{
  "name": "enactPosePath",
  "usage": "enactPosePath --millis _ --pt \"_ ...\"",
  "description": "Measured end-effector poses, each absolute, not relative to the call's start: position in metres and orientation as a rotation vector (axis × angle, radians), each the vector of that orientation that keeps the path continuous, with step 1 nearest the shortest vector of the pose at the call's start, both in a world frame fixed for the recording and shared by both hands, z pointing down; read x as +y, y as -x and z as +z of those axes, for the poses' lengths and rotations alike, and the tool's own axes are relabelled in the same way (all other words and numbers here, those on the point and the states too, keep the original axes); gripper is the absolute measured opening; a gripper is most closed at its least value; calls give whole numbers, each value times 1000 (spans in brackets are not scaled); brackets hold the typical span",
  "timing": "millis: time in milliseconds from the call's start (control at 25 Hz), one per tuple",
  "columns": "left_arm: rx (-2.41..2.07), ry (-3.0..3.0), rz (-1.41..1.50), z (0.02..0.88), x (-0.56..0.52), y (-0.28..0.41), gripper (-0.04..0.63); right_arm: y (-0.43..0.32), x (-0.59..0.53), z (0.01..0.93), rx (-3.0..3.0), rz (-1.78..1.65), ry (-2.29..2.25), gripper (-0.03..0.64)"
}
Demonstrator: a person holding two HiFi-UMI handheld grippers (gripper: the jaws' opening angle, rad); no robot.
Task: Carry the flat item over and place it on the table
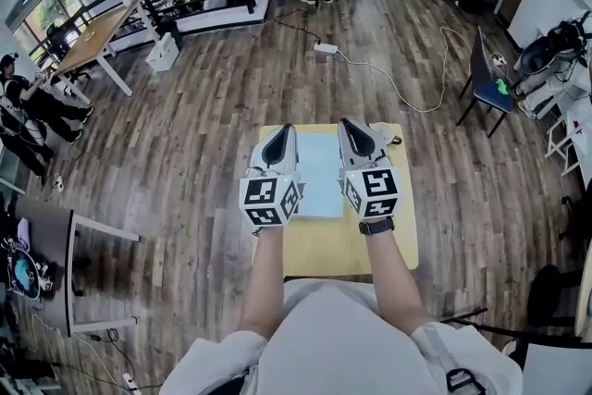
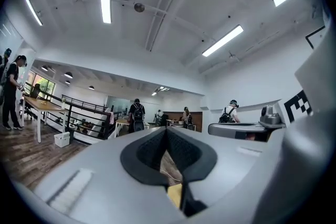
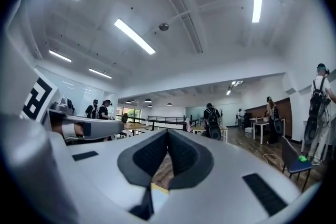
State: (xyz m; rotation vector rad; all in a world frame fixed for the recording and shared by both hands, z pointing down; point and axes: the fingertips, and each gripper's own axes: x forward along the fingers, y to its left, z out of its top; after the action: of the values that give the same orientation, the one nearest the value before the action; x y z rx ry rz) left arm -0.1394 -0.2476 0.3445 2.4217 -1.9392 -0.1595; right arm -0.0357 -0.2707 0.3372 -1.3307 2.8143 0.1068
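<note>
Left gripper [image 1: 280,132] and right gripper [image 1: 349,125] flank the flat item [image 1: 320,176] on the table [image 1: 333,247].
Jaws together, empty; placement looks done; next, lift clear.

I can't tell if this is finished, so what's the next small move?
Probably draw both grippers back. The flat item lies on the yellow table, and the left gripper and right gripper above it are shut with nothing between their jaws.
</note>
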Motion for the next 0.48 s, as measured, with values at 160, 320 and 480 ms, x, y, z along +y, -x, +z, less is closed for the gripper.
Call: enactPosePath --millis 160,320,480 --pt "-1934 -2423 -157 346 -249 139 11 32 -274 337 2792 105 1339 12" --pt "-1922 -2416 -146 354 -250 141 11 34 -275 345 2796 100 1342 12" --pt "-1919 -2403 -121 365 -253 144 11 40 -277 355 2809 92 1341 12"
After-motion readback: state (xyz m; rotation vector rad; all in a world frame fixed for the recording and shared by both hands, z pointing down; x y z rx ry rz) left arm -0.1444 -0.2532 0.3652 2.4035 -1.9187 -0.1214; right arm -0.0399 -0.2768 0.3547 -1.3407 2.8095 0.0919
